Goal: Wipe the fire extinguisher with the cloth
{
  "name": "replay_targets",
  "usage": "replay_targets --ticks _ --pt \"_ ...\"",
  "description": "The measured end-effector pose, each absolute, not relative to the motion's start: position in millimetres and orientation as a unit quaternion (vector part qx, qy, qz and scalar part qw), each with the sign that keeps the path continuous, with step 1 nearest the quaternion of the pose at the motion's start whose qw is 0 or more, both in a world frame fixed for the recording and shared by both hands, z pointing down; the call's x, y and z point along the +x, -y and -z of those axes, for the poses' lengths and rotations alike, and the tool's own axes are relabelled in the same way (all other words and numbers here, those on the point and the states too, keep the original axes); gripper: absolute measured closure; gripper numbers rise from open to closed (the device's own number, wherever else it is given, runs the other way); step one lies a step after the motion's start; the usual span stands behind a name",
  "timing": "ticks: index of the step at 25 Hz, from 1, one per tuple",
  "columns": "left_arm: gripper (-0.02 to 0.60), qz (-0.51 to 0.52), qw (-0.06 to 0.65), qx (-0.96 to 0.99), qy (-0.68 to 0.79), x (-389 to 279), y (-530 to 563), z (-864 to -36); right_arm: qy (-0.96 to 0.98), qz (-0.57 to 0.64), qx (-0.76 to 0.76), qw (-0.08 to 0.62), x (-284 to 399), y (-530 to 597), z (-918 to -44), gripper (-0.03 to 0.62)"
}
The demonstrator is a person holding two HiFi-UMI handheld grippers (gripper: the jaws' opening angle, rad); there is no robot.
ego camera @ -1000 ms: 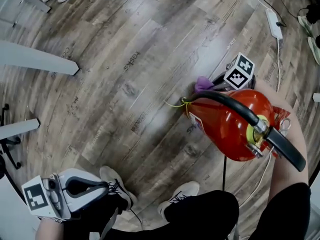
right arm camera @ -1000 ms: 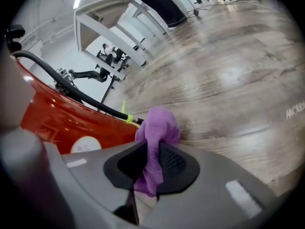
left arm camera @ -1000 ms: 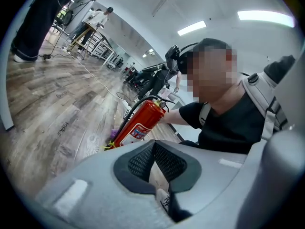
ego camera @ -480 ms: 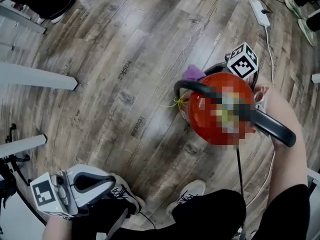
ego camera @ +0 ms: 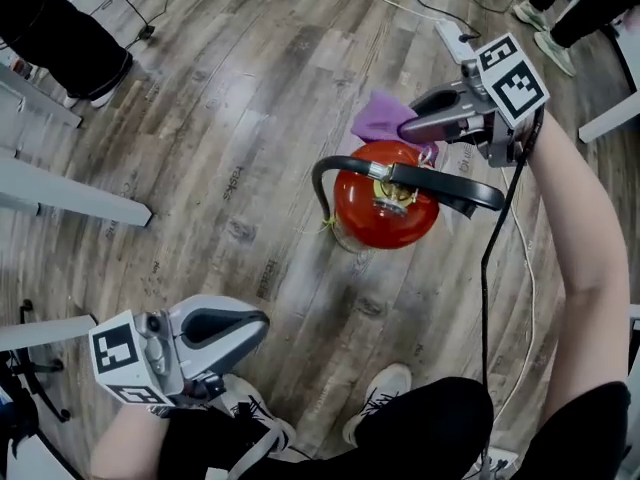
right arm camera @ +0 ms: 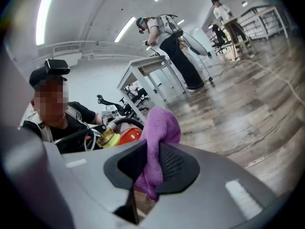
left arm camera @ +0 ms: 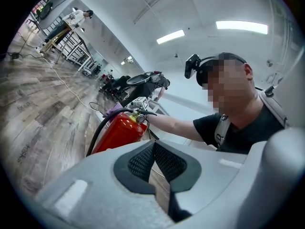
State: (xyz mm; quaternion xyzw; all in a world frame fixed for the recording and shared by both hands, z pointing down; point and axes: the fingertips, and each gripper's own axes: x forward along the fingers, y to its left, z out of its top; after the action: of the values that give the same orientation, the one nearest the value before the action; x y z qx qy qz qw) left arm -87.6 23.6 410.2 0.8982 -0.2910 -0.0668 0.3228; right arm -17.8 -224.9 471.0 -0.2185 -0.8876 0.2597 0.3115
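Starting nearest you: your left tongs [ego camera: 258, 320] were pressed together with nothing between them, down by your knee and well apart from the work. Ahead of them the red fire extinguisher [ego camera: 383, 211] stood on the wood floor [ego camera: 200, 118], with the black hose [ego camera: 322, 173] looping off its left side and the black lever [ego camera: 455, 190] across the top. Just past its top, your right tongs [ego camera: 408, 128] were clamped on the purple cloth [ego camera: 375, 118], which bunched out beyond the tips. Couldn't tell whether the cloth touched the cylinder. Farther out, a white power strip [ego camera: 455, 40] lay on the floor.
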Motion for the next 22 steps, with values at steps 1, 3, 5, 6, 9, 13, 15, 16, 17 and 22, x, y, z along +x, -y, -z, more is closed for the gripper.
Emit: replay_targets --ticks 1,3,5,6,9,13,15,16,17,22 --pt "0.583 0.071 0.32 0.9 0.287 -84.3 -20.9 -408.5 0.899 -0.242 -0.198 0.306 -15.8 230.2 -456.4 0.526" --pt "0.583 0.073 0.314 0.904 0.279 -77.8 -19.2 -406.0 0.921 -0.208 -0.159 0.287 -12.1 238.0 -422.3 0.526" --pt "0.583 0.074 0.309 0.908 0.272 -72.4 -16.9 -404.4 0.937 -0.176 -0.137 0.268 -5.9 236.1 -383.1 0.526" --pt "0.583 0.074 0.307 0.911 0.267 -69.5 -14.6 -405.2 0.942 -0.158 -0.134 0.264 -1.0 231.0 -365.6 0.526" --pt "0.583 0.061 0.297 0.919 0.252 -60.2 -7.9 -415.5 0.944 -0.099 -0.148 0.278 17.6 202.9 -333.3 0.526" --pt "0.583 0.051 0.29 0.925 0.239 -54.6 0.6 -422.8 0.931 -0.029 -0.162 0.325 42.0 164.6 -316.2 0.526" --pt "0.583 0.054 0.292 0.926 0.234 -55.5 5.6 -423.6 0.923 -0.006 -0.159 0.351 48.4 155.1 -316.8 0.526" --pt "0.583 0.055 0.292 0.926 0.233 -56.1 7.2 -424.7 0.918 0.003 -0.156 0.364 50.5 151.9 -318.5 0.526" --pt "0.583 0.055 0.293 0.926 0.231 -56.2 8.0 -426.3 0.913 0.012 -0.153 0.378 52.3 149.3 -320.7 0.526" --pt "0.583 0.06 0.293 0.928 0.222 -54.7 9.1 -426.7 0.884 0.047 -0.137 0.444 58.5 139.7 -333.9 0.526"
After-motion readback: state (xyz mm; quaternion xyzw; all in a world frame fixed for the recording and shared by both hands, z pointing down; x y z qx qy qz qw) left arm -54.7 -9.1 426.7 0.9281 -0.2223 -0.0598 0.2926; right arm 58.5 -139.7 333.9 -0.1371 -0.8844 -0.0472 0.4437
